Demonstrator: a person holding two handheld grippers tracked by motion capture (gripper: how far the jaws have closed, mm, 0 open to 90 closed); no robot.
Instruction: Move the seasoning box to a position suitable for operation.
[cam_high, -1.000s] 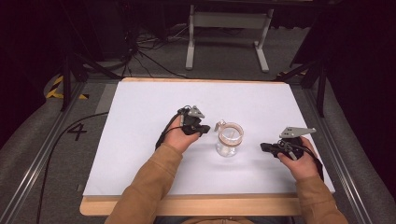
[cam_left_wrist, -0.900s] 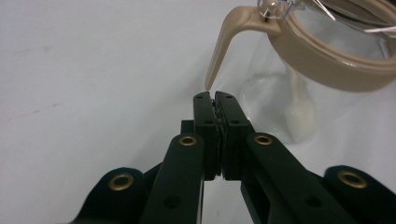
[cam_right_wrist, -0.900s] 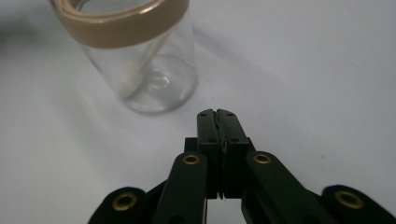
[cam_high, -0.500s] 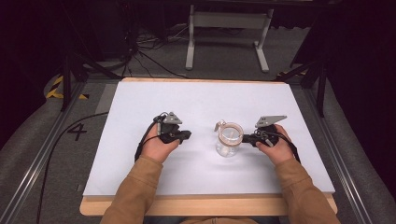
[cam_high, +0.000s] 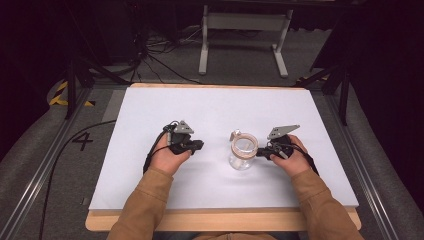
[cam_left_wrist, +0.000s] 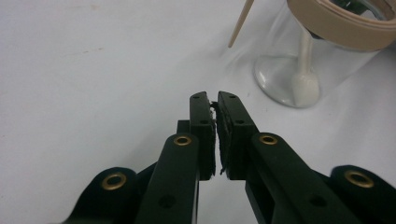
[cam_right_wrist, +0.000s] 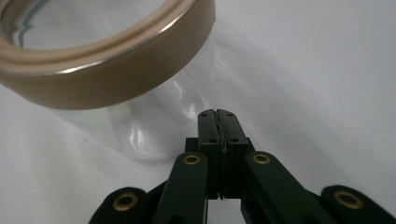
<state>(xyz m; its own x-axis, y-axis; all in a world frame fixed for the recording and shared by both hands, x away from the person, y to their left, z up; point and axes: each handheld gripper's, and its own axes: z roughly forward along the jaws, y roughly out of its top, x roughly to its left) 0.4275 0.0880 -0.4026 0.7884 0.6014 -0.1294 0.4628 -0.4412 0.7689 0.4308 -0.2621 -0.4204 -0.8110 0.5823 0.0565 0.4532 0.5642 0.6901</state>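
A: Nearest to us, our left gripper rests on the white table, well to the left of the jar. Its jaws have just been opening a little; in the left gripper view we see only a thin slit between the pads, and nothing in it.

B: And our right gripper is pressed fully together, holding nothing. In the right gripper view its tips sit just beside the glass jar, low on the wall; we cannot tell whether they touch.

A: The jar stands upright near the middle of the table, between our two hands, with the right one close against it. Clear glass, a tan band round the open mouth, a small tab at the rim on the far left side.

B: We judge it stiff, smooth and slippery, and fragile if it tips. Empty by the look of it, so probably light, and a nudge could slide it.

A: So we would take it at the tan band or just beneath it, where the pads may get more bite than on bare glass. The jaws must spread much wider first.

B: Farther off, beyond the table, there's dark floor with cables and a grey stand.
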